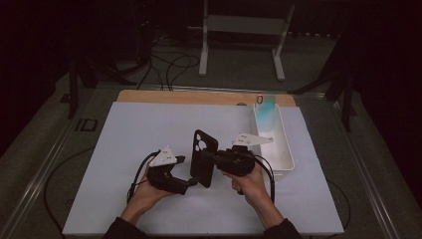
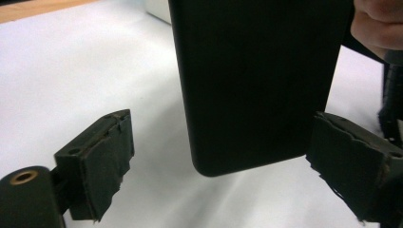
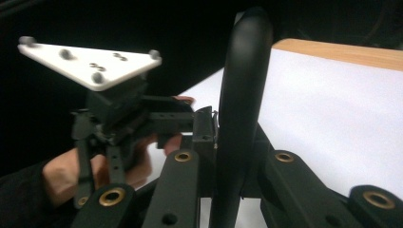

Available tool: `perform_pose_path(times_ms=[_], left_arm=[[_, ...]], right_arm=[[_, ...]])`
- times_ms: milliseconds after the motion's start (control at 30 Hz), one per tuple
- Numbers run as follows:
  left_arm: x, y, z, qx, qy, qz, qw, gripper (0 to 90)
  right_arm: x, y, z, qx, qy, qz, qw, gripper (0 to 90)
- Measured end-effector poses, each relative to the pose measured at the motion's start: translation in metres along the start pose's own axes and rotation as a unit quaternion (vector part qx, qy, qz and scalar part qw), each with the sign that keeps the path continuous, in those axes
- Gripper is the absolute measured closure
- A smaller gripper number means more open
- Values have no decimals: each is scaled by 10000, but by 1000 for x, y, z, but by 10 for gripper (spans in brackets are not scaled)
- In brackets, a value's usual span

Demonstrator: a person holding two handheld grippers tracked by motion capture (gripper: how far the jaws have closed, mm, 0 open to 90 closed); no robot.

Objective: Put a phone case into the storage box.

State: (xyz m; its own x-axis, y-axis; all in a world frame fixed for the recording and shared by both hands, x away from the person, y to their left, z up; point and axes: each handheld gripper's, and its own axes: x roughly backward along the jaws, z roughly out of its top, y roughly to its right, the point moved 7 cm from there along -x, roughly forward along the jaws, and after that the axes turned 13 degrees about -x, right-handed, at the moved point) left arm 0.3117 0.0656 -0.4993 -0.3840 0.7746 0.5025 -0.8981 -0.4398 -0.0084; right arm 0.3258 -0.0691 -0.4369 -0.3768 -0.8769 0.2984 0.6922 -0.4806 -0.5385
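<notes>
Phone case partly cut off and covered

In the left gripper view the black phone case is cut off at twelve o'clock; in the right gripper view its lower end is hidden between the right gripper links. What lies in the white tray cannot be told.

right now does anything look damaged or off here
The foam pads on the left tool look torn and ragged at their edges. Otherwise nothing stands out: the black phone case is held upright on edge above the white mat by the right tool, with its lower end between the left tool's open jaws.
</notes>
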Motion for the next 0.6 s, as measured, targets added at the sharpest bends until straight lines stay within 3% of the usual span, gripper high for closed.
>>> perform_pose_path(times_ms=[133,367,600], left_arm=[[0,5,2,-25,121,-251,9996,142],[0,17,4,-189,260,-768,9965,166],[3,22,6,-209,424,-1117,9926,284]], right_arm=[[1,-7,0,113,-6,289,9995,815],[1,-20,0,239,1,811,9964,815],[1,-25,3,306,109,1082,9936,816]])
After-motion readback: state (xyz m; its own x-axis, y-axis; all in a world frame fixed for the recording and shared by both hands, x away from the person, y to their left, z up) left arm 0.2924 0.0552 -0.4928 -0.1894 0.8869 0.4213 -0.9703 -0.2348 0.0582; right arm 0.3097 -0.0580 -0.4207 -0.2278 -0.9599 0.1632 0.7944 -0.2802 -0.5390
